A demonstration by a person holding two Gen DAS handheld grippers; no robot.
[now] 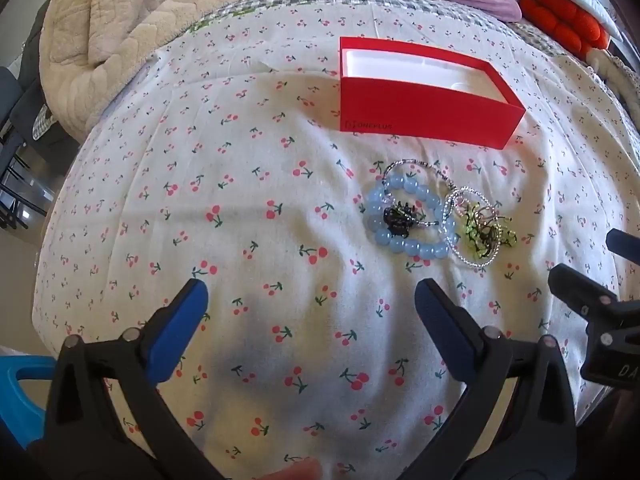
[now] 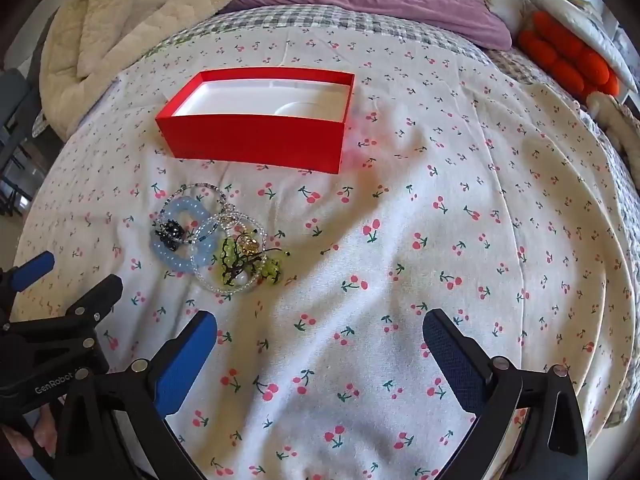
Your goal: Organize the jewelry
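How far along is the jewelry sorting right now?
Nothing looks done: the red box holds no jewelry. Nothing is in hand: the left claw and right claw are open. All remains: the blue bead bracelet and tangled pieces lie on the cherry-print bedspread.

Your left gripper (image 1: 311, 296), your right gripper (image 2: 320, 326), black frames, silver screws, blue textured pads on the fingers (image 2: 188, 364), white GenRobot lettering.

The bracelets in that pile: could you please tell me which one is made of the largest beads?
The pale blue bracelet; its chunky round beads dwarf the tiny clear beads of the thin bracelet overlapping it.
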